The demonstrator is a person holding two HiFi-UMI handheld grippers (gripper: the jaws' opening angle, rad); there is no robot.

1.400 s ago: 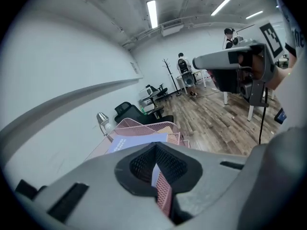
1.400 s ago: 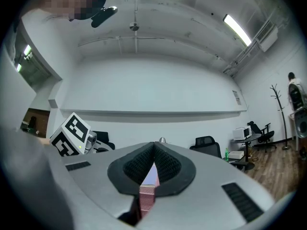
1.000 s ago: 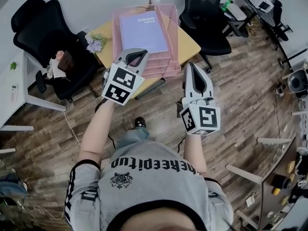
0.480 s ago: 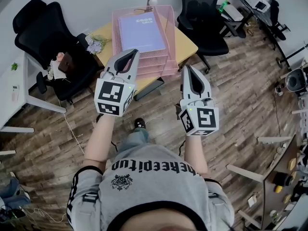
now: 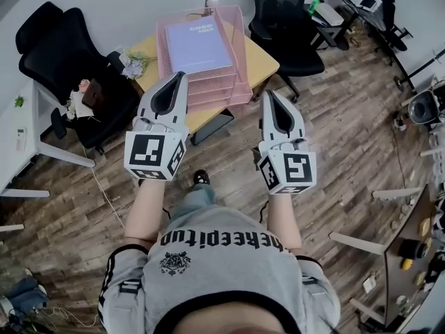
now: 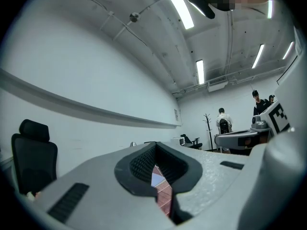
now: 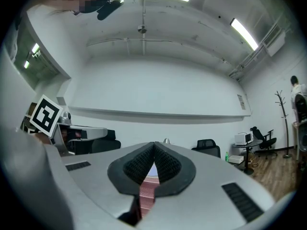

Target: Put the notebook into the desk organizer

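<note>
"Head view was taken first: what room was seen round the desk (image 5: 263, 60)?"

"Bare wooden floor (image 5: 348, 138) was seen in front of it and to its right. A black chair (image 5: 62, 47) was pushed up at its left side, and a second chair (image 5: 285, 26) stood at its far right corner. The pink organizer (image 5: 240, 82) was set lengthwise on the desk, its near end close to the desk's near edge."

"And the notebook (image 5: 197, 44)?"

"It was laid flat in the organizer's top tray, cover up. Its long axis was run along the tray, away from the person, with the printed title at the far end."

"How were the grippers held?"

"The left gripper (image 5: 180, 76) and the right gripper (image 5: 268, 94) were held side by side, apart from each other, both pointed toward the desk. No touch on the organizer was seen."

"Their jaws?"

"In the left gripper view the tips were pressed together with nothing gripped. In the right gripper view the same was found. Only slivers of pink tray were seen through the gaps behind the tips."
</note>
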